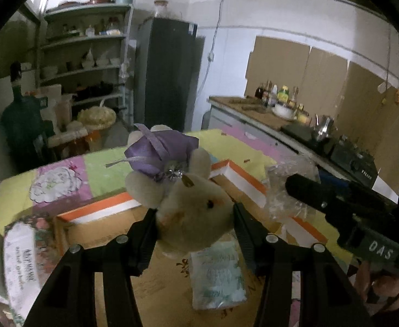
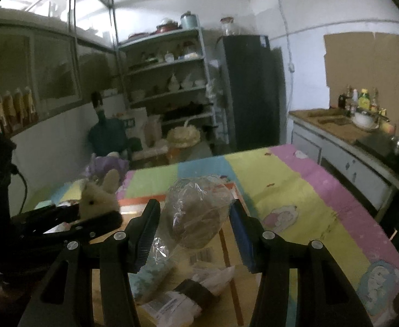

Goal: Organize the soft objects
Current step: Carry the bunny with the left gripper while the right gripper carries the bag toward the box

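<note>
The left gripper (image 1: 194,215) holds the plush rabbit (image 1: 191,204) between its pads, and the right gripper (image 2: 194,218) holds the plastic-wrapped bundle (image 2: 199,212), both above the open cardboard box (image 1: 226,169). I judge both should go down slowly over free floor, because packets (image 2: 185,294) lie at 6 o'clock under the bundle. Release only when each object rests inside.
</note>
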Demonstrator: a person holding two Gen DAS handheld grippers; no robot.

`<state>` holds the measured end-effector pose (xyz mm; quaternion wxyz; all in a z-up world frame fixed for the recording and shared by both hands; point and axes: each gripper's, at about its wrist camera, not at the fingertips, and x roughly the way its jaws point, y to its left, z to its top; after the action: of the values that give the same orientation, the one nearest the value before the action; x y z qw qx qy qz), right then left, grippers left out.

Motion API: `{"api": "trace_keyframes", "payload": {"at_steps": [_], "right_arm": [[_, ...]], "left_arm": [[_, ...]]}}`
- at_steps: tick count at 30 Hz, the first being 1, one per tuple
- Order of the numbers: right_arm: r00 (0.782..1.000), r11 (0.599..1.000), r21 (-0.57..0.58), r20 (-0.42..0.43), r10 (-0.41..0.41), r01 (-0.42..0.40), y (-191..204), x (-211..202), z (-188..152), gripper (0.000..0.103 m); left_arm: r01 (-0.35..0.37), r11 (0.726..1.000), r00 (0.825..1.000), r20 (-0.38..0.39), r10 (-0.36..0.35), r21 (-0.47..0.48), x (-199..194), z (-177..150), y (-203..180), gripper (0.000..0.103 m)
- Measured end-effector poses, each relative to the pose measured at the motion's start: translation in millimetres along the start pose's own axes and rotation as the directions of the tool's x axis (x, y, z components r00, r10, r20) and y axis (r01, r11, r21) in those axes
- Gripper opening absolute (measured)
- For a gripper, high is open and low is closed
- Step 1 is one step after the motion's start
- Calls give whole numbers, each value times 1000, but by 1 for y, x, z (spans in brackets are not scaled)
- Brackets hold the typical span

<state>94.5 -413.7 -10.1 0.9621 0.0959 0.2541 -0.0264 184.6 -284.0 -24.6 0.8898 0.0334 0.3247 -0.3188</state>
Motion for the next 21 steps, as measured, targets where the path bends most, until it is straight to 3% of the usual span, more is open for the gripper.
{"api": "trace_keyframes", "payload": {"at_steps": [8,21], "right_arm": [[994,999,44,-106,19,-14,-22,41,-7,54],[975,997,75,-220,38,-22,-35,71,-21,54]], "left_arm": [[33,997,986,-161,-42,-63,44,-4,11,53],[28,997,960,-275,-46,-66,71,-12,7,54]]}}
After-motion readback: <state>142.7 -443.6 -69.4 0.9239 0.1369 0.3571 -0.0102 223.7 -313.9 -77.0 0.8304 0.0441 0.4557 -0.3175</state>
